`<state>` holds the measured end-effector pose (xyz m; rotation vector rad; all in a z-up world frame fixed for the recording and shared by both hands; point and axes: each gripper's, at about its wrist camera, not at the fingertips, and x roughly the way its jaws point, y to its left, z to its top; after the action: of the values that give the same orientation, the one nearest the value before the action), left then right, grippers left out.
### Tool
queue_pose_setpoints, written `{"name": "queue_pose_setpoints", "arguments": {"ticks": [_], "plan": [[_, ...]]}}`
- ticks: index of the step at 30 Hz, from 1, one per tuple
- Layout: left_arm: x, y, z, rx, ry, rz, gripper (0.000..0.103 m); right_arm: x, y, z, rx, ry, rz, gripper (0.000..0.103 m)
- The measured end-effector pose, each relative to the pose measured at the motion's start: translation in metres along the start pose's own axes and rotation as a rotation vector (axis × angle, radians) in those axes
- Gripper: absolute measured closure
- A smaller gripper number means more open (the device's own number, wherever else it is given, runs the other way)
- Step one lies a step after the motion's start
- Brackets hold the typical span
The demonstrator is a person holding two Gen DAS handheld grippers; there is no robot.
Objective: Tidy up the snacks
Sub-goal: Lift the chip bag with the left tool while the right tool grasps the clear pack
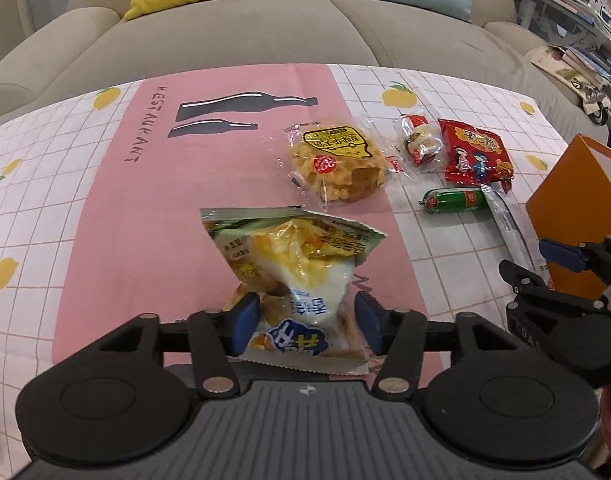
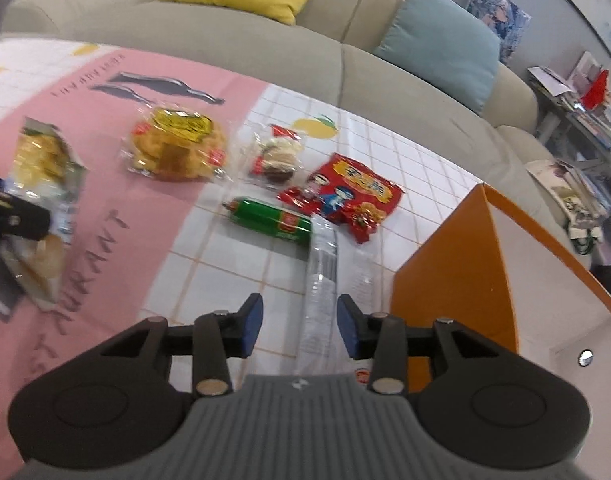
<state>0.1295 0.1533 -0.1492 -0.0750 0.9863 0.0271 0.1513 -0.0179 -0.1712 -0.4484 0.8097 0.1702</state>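
Left gripper (image 1: 303, 326) is sitting astride the yellow-and-white snack bag (image 1: 293, 276): the bag's lower half is lying between the blue pads (image 1: 244, 322), jaws spread part way. The left pad looks to be touching the wrapper, the right pad looks just clear, so I'm not calling this a firm pinch. The bag's long axis is running straight away from the jaws, sealed top edge pointing toward the sofa (image 1: 225, 32), so the tongs are crossing its narrow waist, which is the right way for a grab. Right gripper (image 2: 299, 328) is hanging part open over a clear plastic wrapper (image 2: 321, 280) that is running lengthwise up between its pads; no pressing visible there, so I'm reading it as empty. The orange box (image 2: 445, 292) is standing open just beside the right gripper, on its right, and well apart from the left one. So the right hand is the nearer one for drop-offs. Further out on the tablecloth (image 1: 105, 208): green sausage (image 2: 271, 218) is lying crosswise, just past the wrapper's far end; red packet (image 2: 345, 196) is just beyond it; small clear-wrapped sweet (image 2: 277, 158) and round yellow cracker pack (image 2: 177, 148) are sitting left of that. All are nearer the right gripper than the left.
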Motion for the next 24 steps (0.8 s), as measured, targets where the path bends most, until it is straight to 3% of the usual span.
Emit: {"name": "queue_pose_setpoints", "arguments": {"ticks": [3, 10, 12, 14, 20, 24], "plan": [[0.004, 0.001, -0.001, 0.003, -0.003, 0.001, 0.031, 0.011, 0.0, 0.0, 0.013, 0.026, -0.022, 0.063], [0.014, 0.0, -0.003, 0.018, -0.011, 0.029, 0.029, 0.025, -0.005, -0.002, 0.063, 0.035, -0.046, 0.064], [0.014, 0.0, -0.004, 0.031, -0.019, 0.03, 0.029, 0.027, -0.006, -0.001, 0.069, 0.034, -0.043, 0.066], [0.014, 0.0, -0.004, 0.034, -0.023, 0.033, 0.03, 0.028, -0.007, -0.001, 0.072, 0.036, -0.054, 0.078], [0.01, -0.002, -0.004, 0.041, -0.039, 0.041, 0.053, 0.02, -0.011, -0.002, 0.086, 0.027, -0.016, 0.087], [0.005, -0.004, -0.006, 0.029, -0.037, 0.058, 0.062, 0.0, -0.007, -0.002, 0.105, 0.013, 0.035, 0.093]]}}
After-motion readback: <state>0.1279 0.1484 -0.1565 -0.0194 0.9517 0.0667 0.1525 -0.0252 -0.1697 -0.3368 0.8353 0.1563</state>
